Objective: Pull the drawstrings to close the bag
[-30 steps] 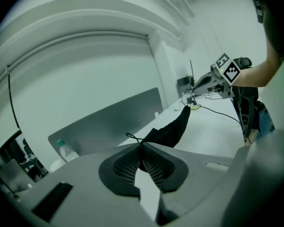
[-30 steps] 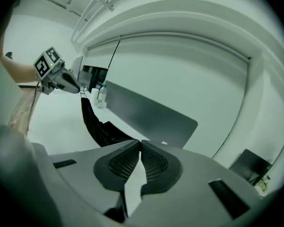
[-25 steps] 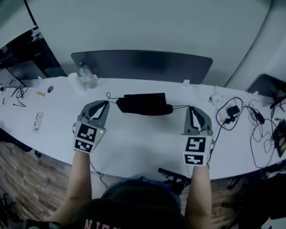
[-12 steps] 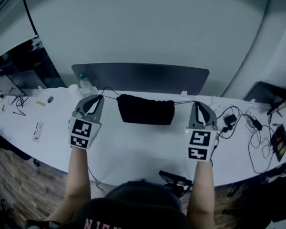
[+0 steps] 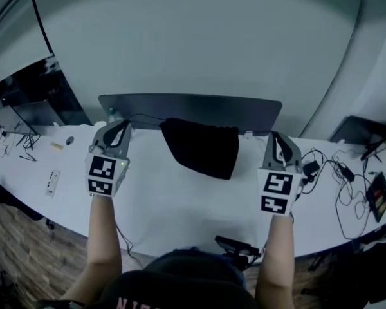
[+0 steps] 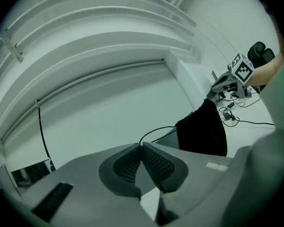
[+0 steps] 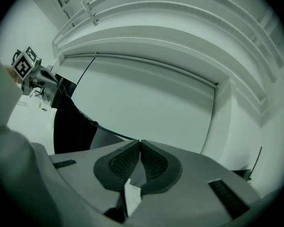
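Bag [image 5: 202, 148], soft, light cloth, hanging over the counter [image 5: 180, 201] between left claw [image 6: 142, 146] and right claw [image 7: 140, 142], each clamped on a drawstring [image 6: 156, 129]; mouth seemingly cinched; grip cords only.

No word or number can be read. The left cube [image 5: 104, 175] and the right cube [image 5: 275, 192] bear black-and-white square code markers. Reddish letters [image 5: 119, 302] on the person, at the head view's bottom edge, are cut off.
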